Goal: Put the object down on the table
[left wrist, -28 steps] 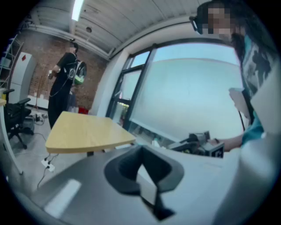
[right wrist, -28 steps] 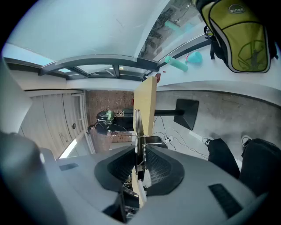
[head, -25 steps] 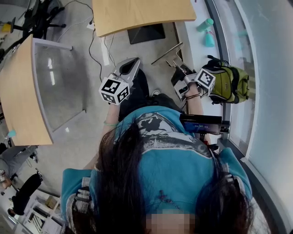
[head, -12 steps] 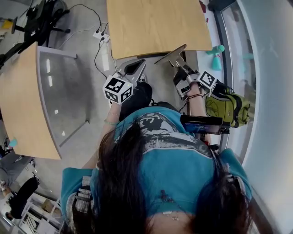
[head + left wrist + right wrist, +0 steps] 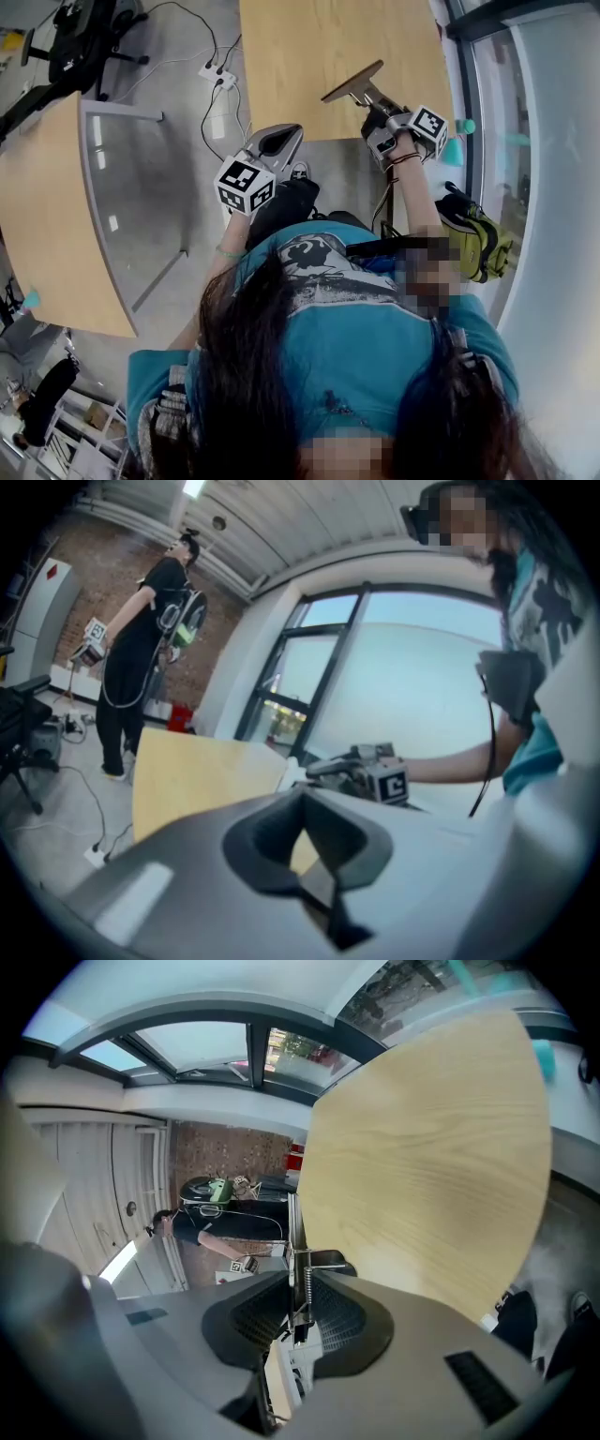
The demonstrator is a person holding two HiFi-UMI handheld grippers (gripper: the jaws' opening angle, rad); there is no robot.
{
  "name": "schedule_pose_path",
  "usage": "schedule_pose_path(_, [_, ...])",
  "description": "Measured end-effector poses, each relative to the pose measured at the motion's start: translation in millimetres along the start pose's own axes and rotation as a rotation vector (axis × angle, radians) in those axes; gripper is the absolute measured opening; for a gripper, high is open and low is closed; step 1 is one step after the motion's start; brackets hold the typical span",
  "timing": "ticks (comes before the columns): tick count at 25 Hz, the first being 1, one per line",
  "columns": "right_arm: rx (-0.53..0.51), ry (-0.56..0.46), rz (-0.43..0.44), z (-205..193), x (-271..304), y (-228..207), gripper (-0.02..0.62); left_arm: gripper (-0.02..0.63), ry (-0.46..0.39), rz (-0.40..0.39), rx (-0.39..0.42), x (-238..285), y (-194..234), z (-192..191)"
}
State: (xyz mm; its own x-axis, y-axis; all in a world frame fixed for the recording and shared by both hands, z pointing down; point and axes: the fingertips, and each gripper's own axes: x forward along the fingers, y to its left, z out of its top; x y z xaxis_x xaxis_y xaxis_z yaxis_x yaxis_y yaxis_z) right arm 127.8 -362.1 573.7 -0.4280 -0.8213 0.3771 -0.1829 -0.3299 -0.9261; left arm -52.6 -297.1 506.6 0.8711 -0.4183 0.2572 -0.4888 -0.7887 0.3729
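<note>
A thin flat metal piece with a small spring [image 5: 302,1283] is clamped in my right gripper [image 5: 298,1326], which is shut on it. In the head view the piece [image 5: 352,82] sticks out up and to the left from the right gripper [image 5: 375,101], over the near edge of the light wooden table [image 5: 309,47]. That table fills the right gripper view's right side [image 5: 431,1147]. My left gripper [image 5: 284,136] hangs lower left, over the floor just short of the table, its jaws together with nothing in them [image 5: 305,822].
A second wooden table [image 5: 37,206] with a grey panel stands at the left. A green backpack [image 5: 478,239] and a teal bottle [image 5: 455,150] lie by the window at the right. Cables and a power strip [image 5: 216,75] lie on the floor. Another person [image 5: 141,658] stands far off.
My right gripper has carried the metal piece forward, from over the floor to over the table's near edge. The table has come closer in view. The left gripper barely moved.
</note>
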Motion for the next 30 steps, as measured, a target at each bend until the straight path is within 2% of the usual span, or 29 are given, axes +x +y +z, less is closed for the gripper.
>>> schedule_pose_path(5, [-0.05,0.024,-0.036,28.3,50.4,0.5,0.08,0.003,0.005,0.016,-0.011,0.5,24.1,3.2])
schedule_pose_path(12, [0.056,-0.034,-0.027,55.7,102.1,-18.3,0.078,0.003,0.009,0.053,-0.042,-2.1,50.5,6.2])
schedule_pose_path(21, [0.089,-0.115,-0.133,77.7,125.9,-59.8,0.078,0.003,0.022,0.087,-0.056,-11.7,61.2,1.7])
schedule_pose_path(27, [0.08,-0.138,-0.133,83.8,132.0,-60.9,0.08,0.003,0.021,0.105,-0.053,-15.8,61.5,-0.2])
schedule_pose_path(30, [0.037,-0.121,-0.138,83.1,134.7,-58.1,0.096,0.003,0.023,0.105,-0.051,-15.2,61.9,-0.4])
